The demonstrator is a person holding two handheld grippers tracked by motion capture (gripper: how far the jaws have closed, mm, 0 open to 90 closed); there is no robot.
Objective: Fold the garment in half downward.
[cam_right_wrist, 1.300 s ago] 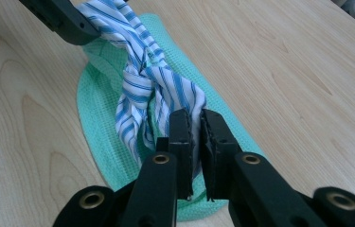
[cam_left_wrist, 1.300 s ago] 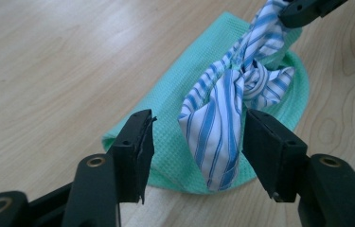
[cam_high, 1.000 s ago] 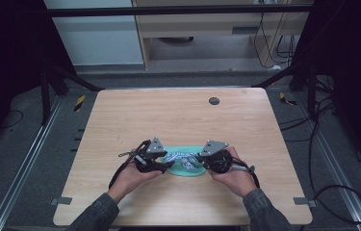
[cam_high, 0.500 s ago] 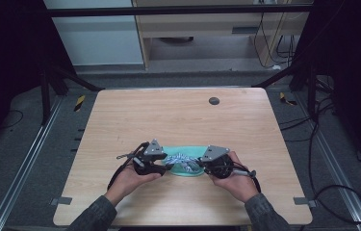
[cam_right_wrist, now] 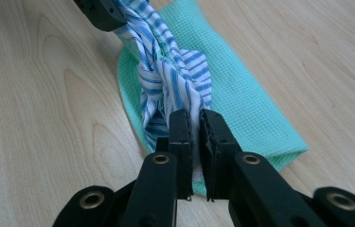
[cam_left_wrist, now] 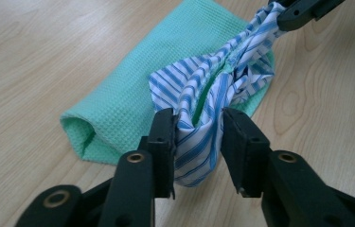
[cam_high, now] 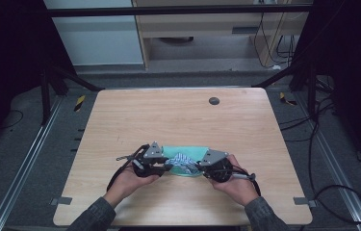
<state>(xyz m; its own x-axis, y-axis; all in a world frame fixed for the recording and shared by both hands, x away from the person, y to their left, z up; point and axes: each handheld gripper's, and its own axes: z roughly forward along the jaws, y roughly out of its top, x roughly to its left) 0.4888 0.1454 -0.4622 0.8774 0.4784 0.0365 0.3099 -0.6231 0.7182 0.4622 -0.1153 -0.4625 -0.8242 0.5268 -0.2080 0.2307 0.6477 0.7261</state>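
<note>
Cloth of two kinds lies near the front edge of the wooden table (cam_high: 178,115), whose pale top shows long grain lines and a small dark round disc (cam_high: 213,100) set toward its far side. The lower piece is a green waffle-weave towel (cam_left_wrist: 132,90), folded into a soft flat roll with a looped, open end; its surface is a grid of tiny squares. On top of it rests a striped cloth (cam_left_wrist: 208,94), thin and smooth, white with blue stripes, bunched into a crumpled rope and stretched between the two tools.

The left gripper (cam_left_wrist: 198,137) has its black jaws around one gathered end of the striped cloth; they have just been closing, and the pads press the fabric on both sides with a thick wad between them. The right gripper (cam_right_wrist: 194,142) has its jaws drawn almost together, with a thin fold of the same cloth pinched in the narrow slit. In the high view the left gripper (cam_high: 153,162) and right gripper (cam_high: 212,166) sit at either end of the bundle, each held in a hand. Whether the green towel is also caught in the right jaws is hard to tell; its edge seems to lie just beneath them.
</note>
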